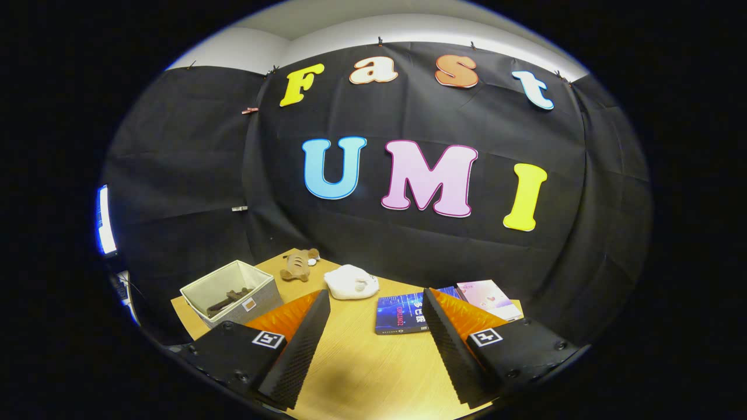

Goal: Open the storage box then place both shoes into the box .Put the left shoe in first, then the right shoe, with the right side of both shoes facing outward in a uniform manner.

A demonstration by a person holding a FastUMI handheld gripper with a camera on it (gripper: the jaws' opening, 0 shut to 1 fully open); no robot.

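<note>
Gripper [376, 318] spread wide over table [362, 361], holding nothing.

Claw [376, 332] spread wide, nothing btwn fingers, seems raised above table, tilted fwd.

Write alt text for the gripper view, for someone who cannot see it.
An open tool with two black fingers hangs over a wooden table, holding nothing. Beyond the fingers lie a grey fabric box, a brown plush toy, a white cloth-like lump and two books.
</note>
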